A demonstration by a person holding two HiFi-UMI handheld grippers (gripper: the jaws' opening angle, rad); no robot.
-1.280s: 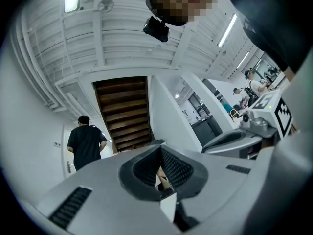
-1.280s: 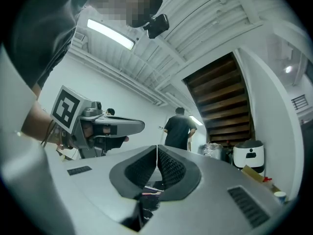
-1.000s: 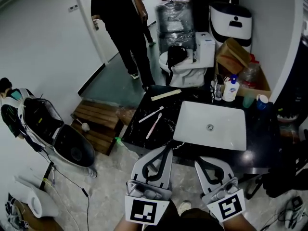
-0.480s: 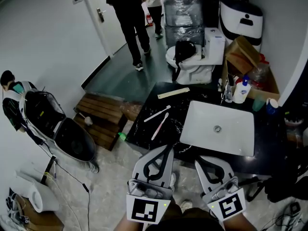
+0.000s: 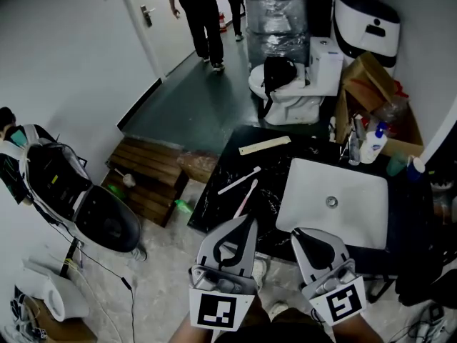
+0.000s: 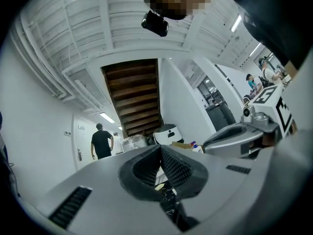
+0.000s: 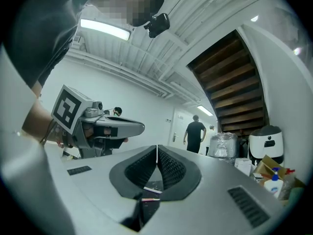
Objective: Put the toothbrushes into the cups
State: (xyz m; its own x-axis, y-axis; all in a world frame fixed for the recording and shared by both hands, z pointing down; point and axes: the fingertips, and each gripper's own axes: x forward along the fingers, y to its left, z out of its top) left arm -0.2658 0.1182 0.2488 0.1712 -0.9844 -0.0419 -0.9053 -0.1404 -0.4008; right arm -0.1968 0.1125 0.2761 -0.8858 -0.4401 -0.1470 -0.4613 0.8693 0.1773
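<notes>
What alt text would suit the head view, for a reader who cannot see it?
The left gripper and right gripper, both shut and empty, point toward a black counter where two toothbrushes lie left of a white sink. Cups stand at the counter's far right corner.

White walls (image 5: pixel 64 63), grey floor (image 5: pixel 193 113), wooden pallet (image 5: pixel 146 174), toilet (image 5: pixel 293 98) beside black counter (image 5: pixel 275 159)
</notes>
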